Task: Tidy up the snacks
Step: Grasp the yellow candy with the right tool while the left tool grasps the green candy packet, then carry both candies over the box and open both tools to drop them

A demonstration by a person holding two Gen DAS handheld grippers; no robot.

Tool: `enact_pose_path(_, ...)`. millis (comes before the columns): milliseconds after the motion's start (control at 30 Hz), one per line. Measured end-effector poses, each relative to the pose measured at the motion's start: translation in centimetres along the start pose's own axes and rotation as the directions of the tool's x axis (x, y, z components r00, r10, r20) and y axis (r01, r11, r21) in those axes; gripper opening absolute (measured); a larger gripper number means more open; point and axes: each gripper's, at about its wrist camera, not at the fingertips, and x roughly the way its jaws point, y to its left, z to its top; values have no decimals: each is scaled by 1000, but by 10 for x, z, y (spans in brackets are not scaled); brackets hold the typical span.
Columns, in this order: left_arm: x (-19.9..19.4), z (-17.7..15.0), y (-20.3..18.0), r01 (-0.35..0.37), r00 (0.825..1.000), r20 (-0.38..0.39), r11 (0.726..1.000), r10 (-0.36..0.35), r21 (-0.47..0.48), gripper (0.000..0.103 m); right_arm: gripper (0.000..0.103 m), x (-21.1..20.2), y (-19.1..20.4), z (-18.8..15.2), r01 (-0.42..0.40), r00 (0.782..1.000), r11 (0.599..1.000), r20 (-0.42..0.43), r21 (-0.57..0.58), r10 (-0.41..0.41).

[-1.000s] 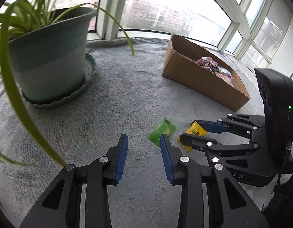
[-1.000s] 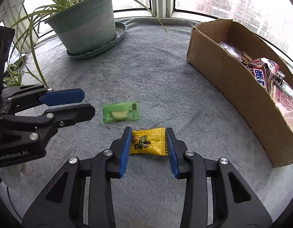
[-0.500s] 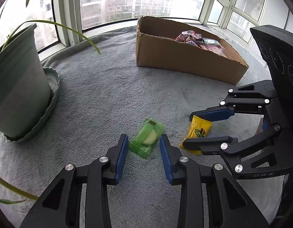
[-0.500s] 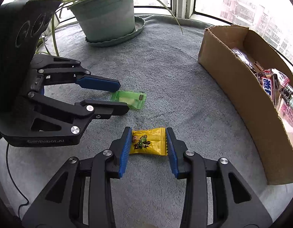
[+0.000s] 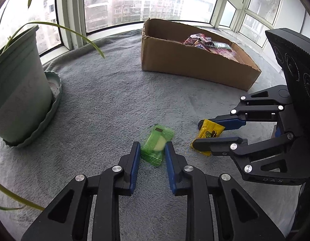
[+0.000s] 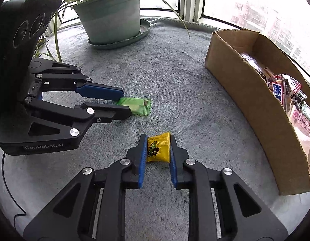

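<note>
Grey fleece [image 5: 114, 92] covers a bay-window ledge where two loose snacks lie short of a cardboard box [image 5: 195, 66] that already holds several bright wrapped packets. Both jaws have just closed: the left gripper [image 5: 151, 150] is clenched on a green candy [image 5: 157, 144], the right gripper [image 6: 157, 147] pinches a yellow candy [image 6: 158, 148] so its wrapper buckles. Both sweets rest on the fleece, well apart from the box; carrying and dropping them in appears to be what remains. A potted spider plant [image 6: 112, 16] stands beyond.
</note>
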Motion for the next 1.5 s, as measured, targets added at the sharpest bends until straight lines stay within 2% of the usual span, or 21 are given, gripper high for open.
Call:
enact_pose_path(33, 0, 0, 0, 1, 1000, 0, 1000, -1, -7, 23, 11, 0, 0, 0, -4, 1000, 1000, 2, 6, 4)
enact_pose_path(267, -2, -2, 0, -17, 1000, 6, 1000, 17, -12, 23, 11, 0, -7, -3, -45, 999, 998, 9, 39, 45)
enact_pose_path(533, -10, 0, 5, -8, 999, 38, 998, 10, -63, 23, 11, -6, -16, -2, -61, 998, 995, 24, 82, 59)
enact_pose_path(833, -27, 8, 8, -4, 996, 83, 994, 13, -111, 22, 11, -37, -32, 5, -61, 994, 992, 95, 113, 50)
enact_pose_path(1133, -51, 39, -18, -15, 986, 164, 996, 29, -86, 22, 11, -78, -65, 21, -43, 985, 991, 170, 124, 21)
enact_pose_path(1500, -38, 90, -54, -33, 978, 206, 997, 45, -62, 22, 11, -108, -121, 38, -6, 973, 990, 231, 138, -26)
